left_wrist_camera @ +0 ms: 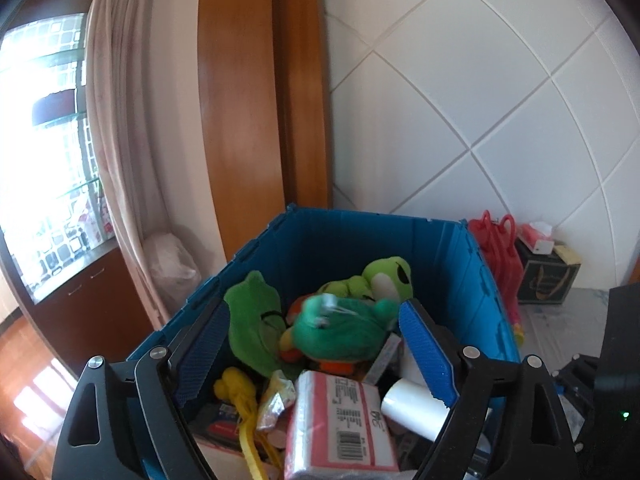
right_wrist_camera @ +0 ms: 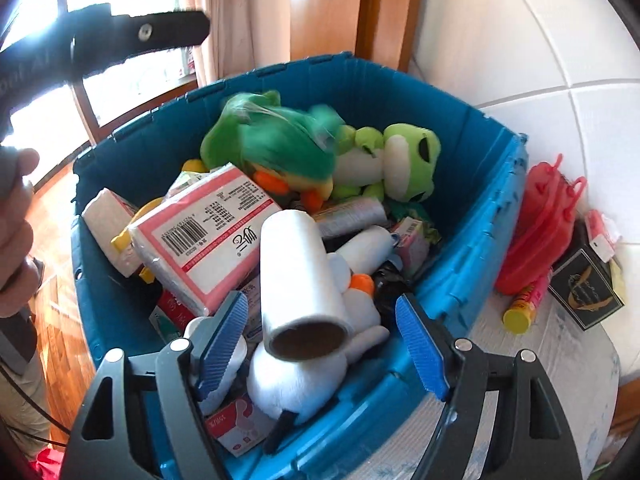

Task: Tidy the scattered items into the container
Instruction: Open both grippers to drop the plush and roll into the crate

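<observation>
both grippers, left (left_wrist_camera: 316, 356) and right (right_wrist_camera: 320, 344), jaws wide, empty, above blue plastic crate (right_wrist_camera: 472, 240); blurred green plush toy (right_wrist_camera: 276, 148) lands by far wall, white roll (right_wrist_camera: 300, 280) on pile near front rim, apparently just released.

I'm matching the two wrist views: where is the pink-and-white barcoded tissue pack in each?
Left wrist: tissue pack at bottom centre, between the open fingers.
Right wrist: tissue pack left of centre, beside the white roll.
Shared landmark: light green frog plush.
</observation>
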`<state>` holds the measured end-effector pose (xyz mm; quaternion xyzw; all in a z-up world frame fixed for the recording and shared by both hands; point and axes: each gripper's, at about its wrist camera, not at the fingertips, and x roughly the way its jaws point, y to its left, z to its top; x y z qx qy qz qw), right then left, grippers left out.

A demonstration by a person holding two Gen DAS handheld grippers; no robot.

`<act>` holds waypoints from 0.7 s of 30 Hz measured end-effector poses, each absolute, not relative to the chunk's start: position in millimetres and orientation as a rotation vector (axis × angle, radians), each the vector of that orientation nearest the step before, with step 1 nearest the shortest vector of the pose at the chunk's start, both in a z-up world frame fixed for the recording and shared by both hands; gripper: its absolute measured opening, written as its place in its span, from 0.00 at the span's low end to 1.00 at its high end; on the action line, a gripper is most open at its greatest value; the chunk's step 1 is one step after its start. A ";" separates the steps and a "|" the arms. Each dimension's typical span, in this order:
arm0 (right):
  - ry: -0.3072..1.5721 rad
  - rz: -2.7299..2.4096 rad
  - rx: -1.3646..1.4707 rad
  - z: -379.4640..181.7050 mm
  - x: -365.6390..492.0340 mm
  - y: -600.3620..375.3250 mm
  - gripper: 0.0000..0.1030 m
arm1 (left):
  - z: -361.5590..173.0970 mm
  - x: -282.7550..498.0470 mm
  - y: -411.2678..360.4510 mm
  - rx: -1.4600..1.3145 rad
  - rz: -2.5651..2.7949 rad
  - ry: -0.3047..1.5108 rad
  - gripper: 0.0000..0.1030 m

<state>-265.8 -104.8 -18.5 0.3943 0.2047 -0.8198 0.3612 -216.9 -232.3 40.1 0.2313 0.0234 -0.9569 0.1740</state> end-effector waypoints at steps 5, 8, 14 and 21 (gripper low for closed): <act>0.480 -2.152 0.966 -3.7 -253.2 -82.5 0.81 | 38.7 -197.3 -218.8 0.644 -2.716 0.086 0.87; 0.452 -2.182 0.926 5.0 -241.6 -64.5 0.98 | 37.9 -181.0 -206.9 0.612 -2.718 0.103 0.99; 0.361 -2.273 0.835 26.5 -206.3 -5.6 1.00 | 37.5 -144.2 -176.9 0.589 -2.700 0.130 0.99; 0.280 -2.398 0.765 40.3 -153.0 73.9 1.00 | 29.2 -91.9 -118.6 0.630 -2.744 0.108 0.99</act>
